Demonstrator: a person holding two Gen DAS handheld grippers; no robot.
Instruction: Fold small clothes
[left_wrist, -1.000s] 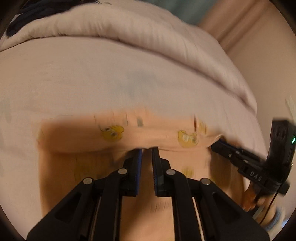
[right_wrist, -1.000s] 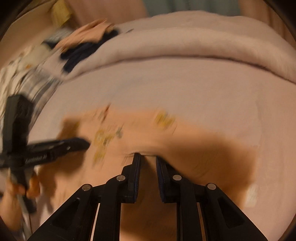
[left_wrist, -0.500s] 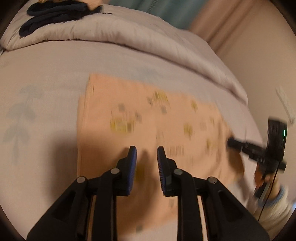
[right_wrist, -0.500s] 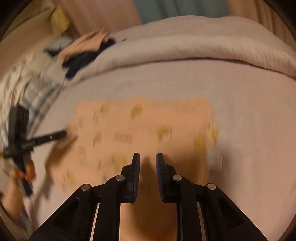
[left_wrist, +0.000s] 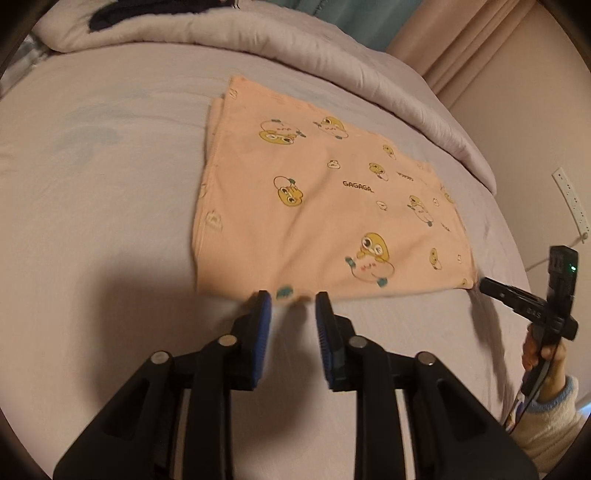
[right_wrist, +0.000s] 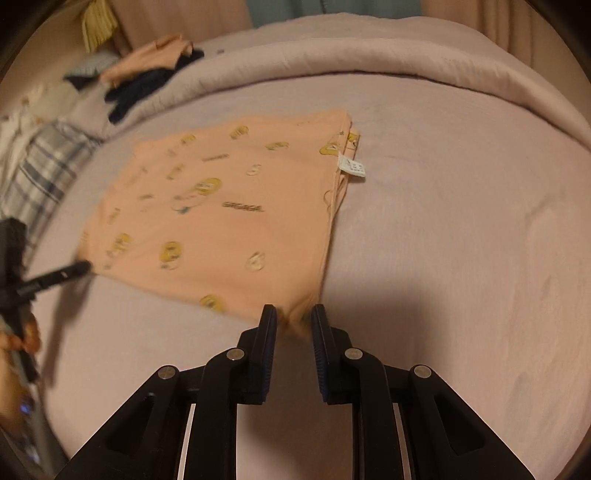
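Honestly the fold looks decent right now, but there are a few ways it could get messed up. The peach garment (left_wrist: 325, 206) with the yellow cartoon prints lies flat on the bed (left_wrist: 92, 177) as a rough rectangle, layers stacked, with its white care label (right_wrist: 352, 168) poking out at the far right edge.

Both tongs sit right at the near edge of the cloth. The left tongs (left_wrist: 293, 301) are spread apart, with a bit of the hem showing in the gap between the blue pads (left_wrist: 263, 314). I can't tell if the fabric is actually touching them. Same story on the other side: the right tongs (right_wrist: 293, 314) are apart too, parked at the near right corner, where the cloth looks a little bunched and blurry.

What I'd worry about:
- If either hand pulls back while a pad is snagging the hem, it'll drag the top layer and skew the stack.
- The right edge shows several layers not quite lined up, so pinching only the top one for the next fold would peel it open.
- The bedding is soft, so pressing down could wrinkle everything underneath.

Also, the pile of other clothes (right_wrist: 147, 74) up on the duvet (right_wrist: 369, 62) is well apart, so no risk there.
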